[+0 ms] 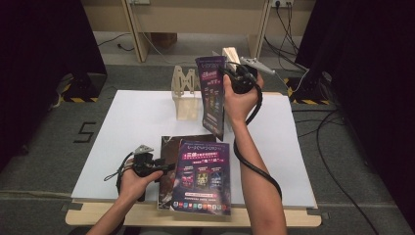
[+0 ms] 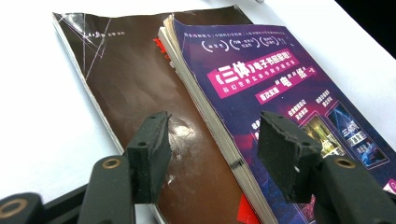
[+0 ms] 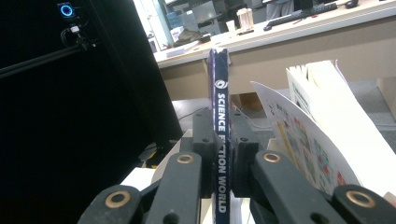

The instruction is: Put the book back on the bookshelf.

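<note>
the glossy purple magazine (image 2: 280, 116) lying on the white table covers the right part of the dark brown book (image 2: 140, 88) beneath it, and both run off the near picture edge in the left gripper view. the upright purple magazine's (image 1: 214, 95) cover print is too small to read in the high view.

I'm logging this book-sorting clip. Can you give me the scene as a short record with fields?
Right gripper: shut on the spine of an upright purple paperback magazine, held above the table
Left gripper: open, jaws over the stack's edge
Stack: purple-covered book lying on a dark brown book
Rack: pale wooden book stand, behind
Surface: white table board
</note>
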Demonstrator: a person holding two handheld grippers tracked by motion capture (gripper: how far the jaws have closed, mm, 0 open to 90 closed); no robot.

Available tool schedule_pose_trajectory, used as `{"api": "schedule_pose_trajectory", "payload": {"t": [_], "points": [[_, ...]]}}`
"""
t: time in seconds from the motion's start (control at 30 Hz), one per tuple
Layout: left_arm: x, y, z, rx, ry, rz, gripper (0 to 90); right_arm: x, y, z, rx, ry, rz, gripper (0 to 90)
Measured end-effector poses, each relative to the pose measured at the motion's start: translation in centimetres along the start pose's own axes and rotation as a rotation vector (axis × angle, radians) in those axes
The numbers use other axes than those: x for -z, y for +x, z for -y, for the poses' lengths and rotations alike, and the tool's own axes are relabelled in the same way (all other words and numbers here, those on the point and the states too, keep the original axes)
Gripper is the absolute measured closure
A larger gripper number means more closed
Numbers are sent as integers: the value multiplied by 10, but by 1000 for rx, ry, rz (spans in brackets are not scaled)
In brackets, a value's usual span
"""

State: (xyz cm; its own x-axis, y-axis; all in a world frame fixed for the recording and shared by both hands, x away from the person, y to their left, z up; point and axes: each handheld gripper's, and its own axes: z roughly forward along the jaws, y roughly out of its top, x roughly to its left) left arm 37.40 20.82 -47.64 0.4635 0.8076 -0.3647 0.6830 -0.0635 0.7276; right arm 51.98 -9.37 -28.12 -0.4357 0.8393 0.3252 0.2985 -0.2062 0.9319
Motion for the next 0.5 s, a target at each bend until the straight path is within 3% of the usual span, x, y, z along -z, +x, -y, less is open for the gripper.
{"api": "schedule_pose_trajectory", "payload": {"t": [0.5], "points": [[-3,0,3,0,13,7,430,-31,2,-1,7,-29,33,846]]}}
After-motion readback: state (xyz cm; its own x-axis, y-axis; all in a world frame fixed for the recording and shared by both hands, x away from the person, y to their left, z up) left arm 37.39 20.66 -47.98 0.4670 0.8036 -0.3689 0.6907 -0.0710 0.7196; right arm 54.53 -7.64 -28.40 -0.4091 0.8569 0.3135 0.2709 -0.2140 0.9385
